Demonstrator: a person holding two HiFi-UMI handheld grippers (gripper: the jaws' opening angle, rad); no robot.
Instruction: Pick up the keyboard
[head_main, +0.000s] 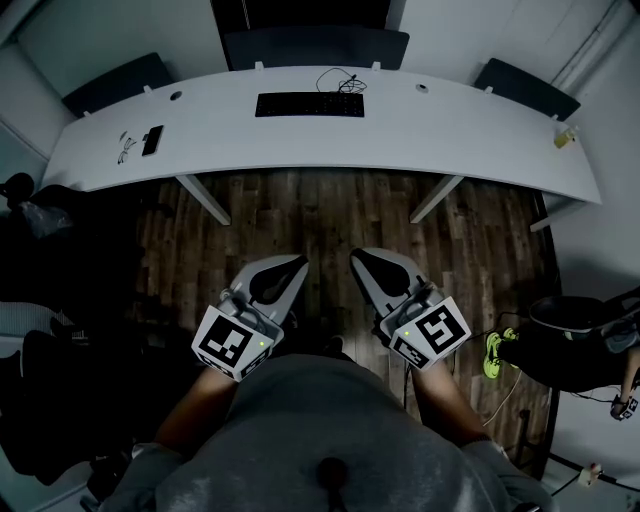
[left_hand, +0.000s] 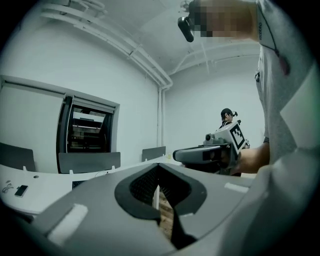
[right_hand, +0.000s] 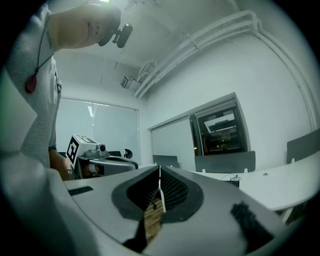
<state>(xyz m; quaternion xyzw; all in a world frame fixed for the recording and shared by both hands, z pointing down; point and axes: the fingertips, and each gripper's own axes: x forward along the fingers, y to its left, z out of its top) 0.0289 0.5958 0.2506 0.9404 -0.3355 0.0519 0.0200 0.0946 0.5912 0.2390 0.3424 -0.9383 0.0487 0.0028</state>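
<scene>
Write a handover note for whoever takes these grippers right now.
Left gripper: jaws shut, empty, over the floor, well short of the desk.
Right gripper: jaws shut, empty, beside the left one.
Keyboard: flat at the desk's middle, near the far edge, with a cable behind it. Neither gripper touches it.
Done: nothing yet.
Left: step up to the desk, open the jaws, grip the keyboard, lift it.

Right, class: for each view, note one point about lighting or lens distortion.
Head view: dim, dark floor, white desk brightest, bowed by the lens. Left gripper view: black circular vignette, ceiling pipes curved. Right gripper view: same vignette and curving.
</scene>
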